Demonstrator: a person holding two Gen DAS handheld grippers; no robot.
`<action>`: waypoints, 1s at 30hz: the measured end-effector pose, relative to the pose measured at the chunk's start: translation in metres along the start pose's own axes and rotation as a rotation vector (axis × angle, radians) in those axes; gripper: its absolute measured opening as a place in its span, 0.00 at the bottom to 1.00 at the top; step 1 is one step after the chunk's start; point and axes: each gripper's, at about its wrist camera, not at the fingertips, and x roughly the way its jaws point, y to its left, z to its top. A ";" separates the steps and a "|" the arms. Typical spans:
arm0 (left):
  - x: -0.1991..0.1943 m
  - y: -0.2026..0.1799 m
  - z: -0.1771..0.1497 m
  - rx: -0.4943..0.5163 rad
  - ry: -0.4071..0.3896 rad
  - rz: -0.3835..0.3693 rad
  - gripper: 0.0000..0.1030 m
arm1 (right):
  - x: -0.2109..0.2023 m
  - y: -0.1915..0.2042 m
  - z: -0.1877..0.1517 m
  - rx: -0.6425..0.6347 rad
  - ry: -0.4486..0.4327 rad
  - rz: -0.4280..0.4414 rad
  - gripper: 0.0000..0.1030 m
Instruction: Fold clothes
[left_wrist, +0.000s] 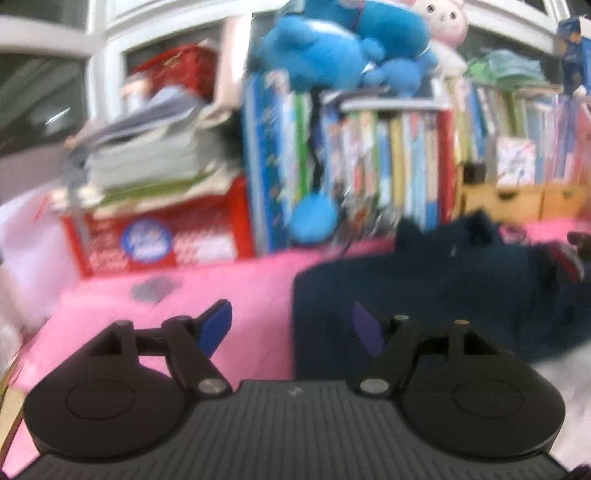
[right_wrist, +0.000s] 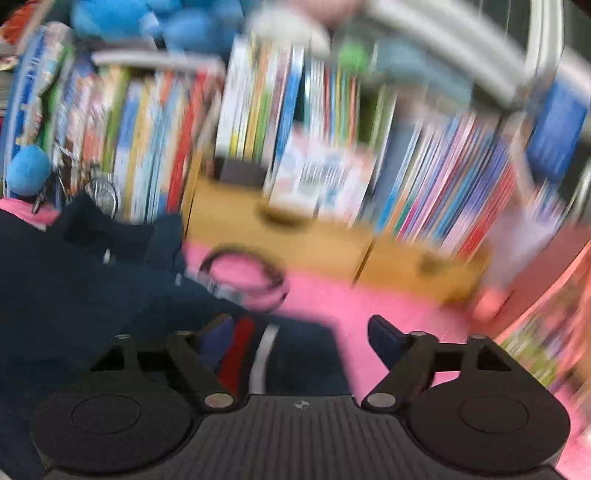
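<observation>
Both claws were spread wide with nothing between their fingers. The left claw (left_wrist: 291, 326) hovered low over the pink tabletop (left_wrist: 240, 291), and the dark navy garment (left_wrist: 424, 291) lay just ahead and to its right, the near left edge of the cloth running almost straight between the two fingers. The right claw (right_wrist: 299, 338) hung over the garment's other side: navy cloth (right_wrist: 74, 280) filled the space ahead and to its left, while a part of it marked with a red and white stripe (right_wrist: 251, 354) lay directly under the open fingers. A thin ring-shaped cord (right_wrist: 243, 273) sat on the pink surface just beyond that claw, touching or nearly touching the cloth; I could not tell which. Further ahead of both claws stood rows of books (left_wrist: 388, 166), a wooden drawer unit (right_wrist: 295, 240) and blue plush toys (left_wrist: 340, 48).

Both views were smeared, the right one badly, so the claws seemed to be moving fast. To my eye the fold had hardly begun, since the garment lay rumpled rather than squared. From there I judged the main risk was a poor pinch: closing while sweeping that quickly could catch only the top layer, or miss the edge and drag the cloth into a worse heap. The right claw could also snag the cord and pull it into the fold.
</observation>
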 end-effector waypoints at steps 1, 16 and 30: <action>0.011 -0.010 -0.001 0.013 0.014 -0.002 0.69 | -0.011 0.010 0.004 -0.042 -0.050 0.015 0.88; 0.077 -0.048 -0.045 0.254 0.175 0.183 0.61 | -0.012 0.109 -0.019 -0.511 -0.011 0.328 0.45; 0.117 -0.020 0.024 0.058 0.145 0.032 0.51 | 0.054 0.006 0.034 0.096 0.126 0.527 0.48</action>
